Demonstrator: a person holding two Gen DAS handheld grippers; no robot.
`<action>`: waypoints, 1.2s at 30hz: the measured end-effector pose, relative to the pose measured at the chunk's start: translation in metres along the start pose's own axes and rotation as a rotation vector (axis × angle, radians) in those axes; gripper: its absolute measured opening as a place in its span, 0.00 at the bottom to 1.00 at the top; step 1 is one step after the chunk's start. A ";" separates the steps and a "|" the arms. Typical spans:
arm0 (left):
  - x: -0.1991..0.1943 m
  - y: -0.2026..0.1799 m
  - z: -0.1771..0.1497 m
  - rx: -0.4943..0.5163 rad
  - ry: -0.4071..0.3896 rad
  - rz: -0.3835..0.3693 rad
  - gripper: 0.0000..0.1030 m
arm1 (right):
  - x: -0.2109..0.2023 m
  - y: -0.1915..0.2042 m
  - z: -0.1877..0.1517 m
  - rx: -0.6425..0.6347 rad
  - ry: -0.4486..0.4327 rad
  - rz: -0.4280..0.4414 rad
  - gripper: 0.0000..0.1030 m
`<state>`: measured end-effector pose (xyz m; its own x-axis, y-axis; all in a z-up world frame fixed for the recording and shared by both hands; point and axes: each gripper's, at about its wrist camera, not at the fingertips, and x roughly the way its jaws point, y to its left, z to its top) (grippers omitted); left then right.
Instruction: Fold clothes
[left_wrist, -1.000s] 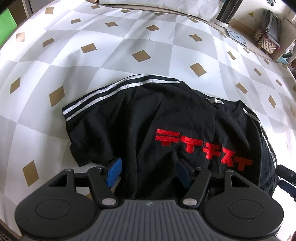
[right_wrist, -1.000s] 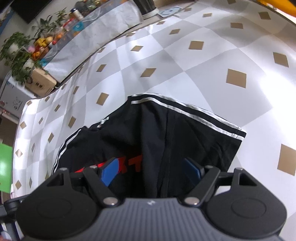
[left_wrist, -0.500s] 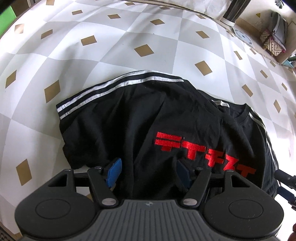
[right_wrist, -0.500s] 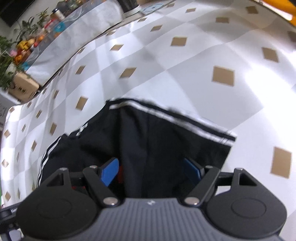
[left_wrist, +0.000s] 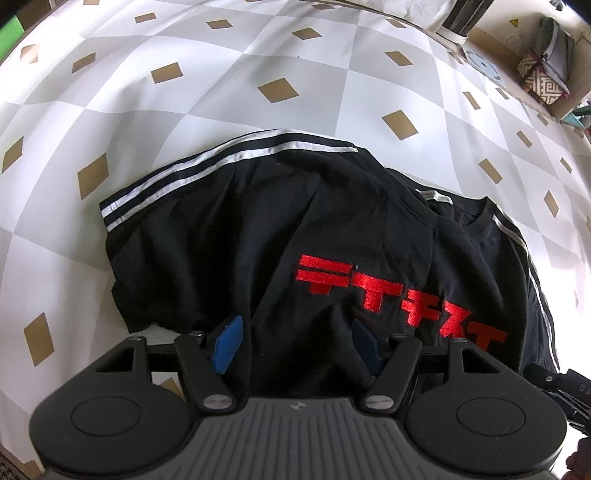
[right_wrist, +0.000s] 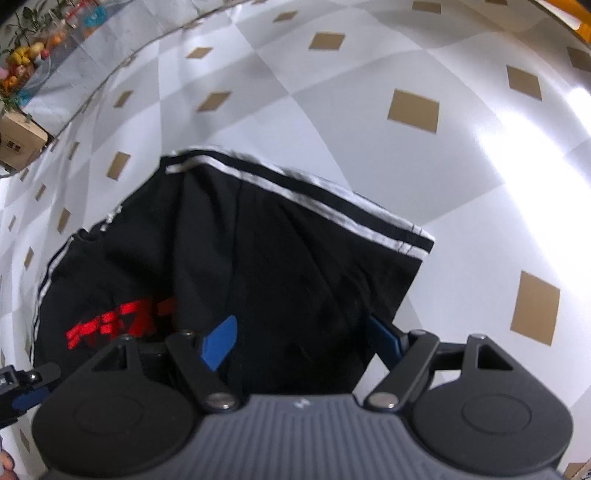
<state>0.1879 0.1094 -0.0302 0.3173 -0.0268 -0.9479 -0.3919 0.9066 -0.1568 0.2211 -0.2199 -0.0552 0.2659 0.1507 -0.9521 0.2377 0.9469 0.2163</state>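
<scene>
A black T-shirt (left_wrist: 258, 229) with white sleeve stripes and red lettering (left_wrist: 388, 295) lies flat on the checked tablecloth (left_wrist: 221, 92). My left gripper (left_wrist: 295, 328) points down over the shirt's lower left part, beside the lettering. Its blue pads stand apart, with flat black cloth showing between them. My right gripper (right_wrist: 301, 325) points down over the shirt (right_wrist: 295, 258) by the other striped sleeve (right_wrist: 332, 199), also with its pads wide apart above the cloth. The red lettering (right_wrist: 122, 321) lies to its left. Each gripper shows at the edge of the other's view.
The tablecloth (right_wrist: 369, 55) stretches beyond the shirt on all sides. Off the table's far edge stand a patterned box (left_wrist: 543, 77), a dark pole base (left_wrist: 458, 22), a cardboard box (right_wrist: 18, 144) and fruit with plants (right_wrist: 22, 62).
My right gripper has sunk towards the shirt and tilted, so the striped sleeve fills more of its view. The left gripper has hardly moved. Both keep the same opening.
</scene>
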 end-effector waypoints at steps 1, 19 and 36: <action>0.000 -0.001 0.000 0.002 0.000 0.000 0.62 | 0.002 0.001 0.000 -0.010 0.001 -0.010 0.74; 0.006 0.005 0.003 -0.024 0.018 0.007 0.63 | 0.013 -0.022 0.028 -0.038 -0.128 -0.223 0.87; -0.002 0.033 0.026 -0.151 -0.024 -0.006 0.63 | -0.019 0.017 0.036 -0.210 -0.211 -0.030 0.80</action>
<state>0.1968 0.1504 -0.0265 0.3401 -0.0204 -0.9402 -0.5150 0.8325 -0.2044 0.2537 -0.2172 -0.0262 0.4549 0.0807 -0.8869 0.0554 0.9914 0.1186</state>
